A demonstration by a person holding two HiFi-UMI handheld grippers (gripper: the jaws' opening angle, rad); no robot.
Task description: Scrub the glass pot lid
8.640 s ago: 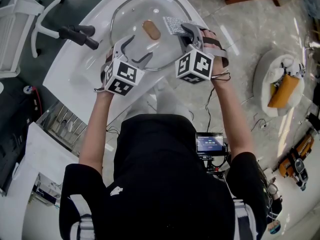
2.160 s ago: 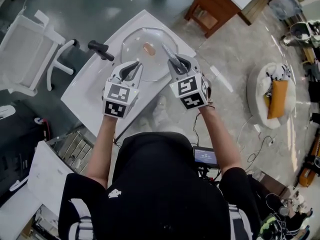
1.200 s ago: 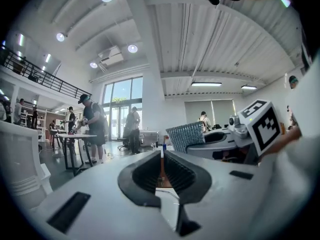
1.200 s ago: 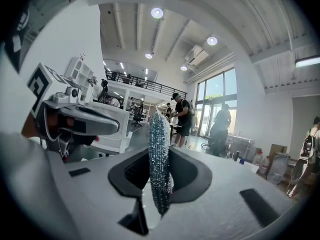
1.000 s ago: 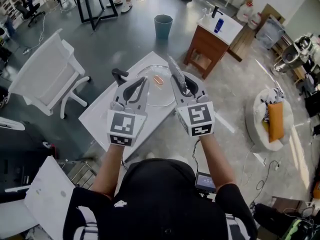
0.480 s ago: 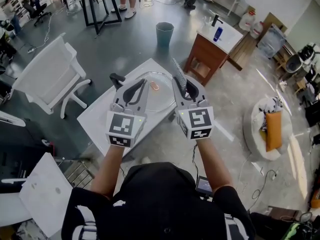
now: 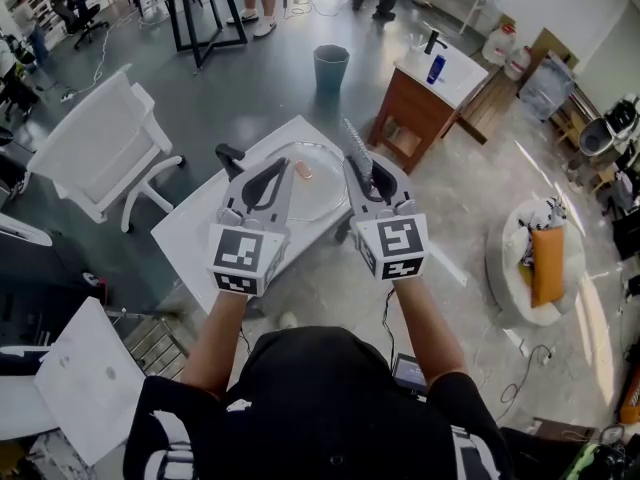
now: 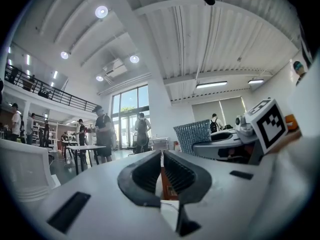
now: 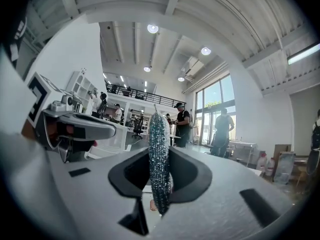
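Observation:
The glass pot lid, with a tan knob, lies flat on the white table in the head view. Both grippers are held up well above it, side by side, and point out across the room. My left gripper is shut with nothing between its jaws. My right gripper is shut on a silver mesh scrub pad, which stands on edge and sticks out past the jaws. Seen from the left gripper view, the scrub pad is off to the right.
A black handle-like object lies at the table's far left corner. A white chair stands to the left, a wooden cabinet and a bin beyond the table. A round white cushion is on the floor at right. People stand far back.
Both grippers have risen from the lid to well above the table, the pad going up with the right one. Over the last second they have hardly moved.

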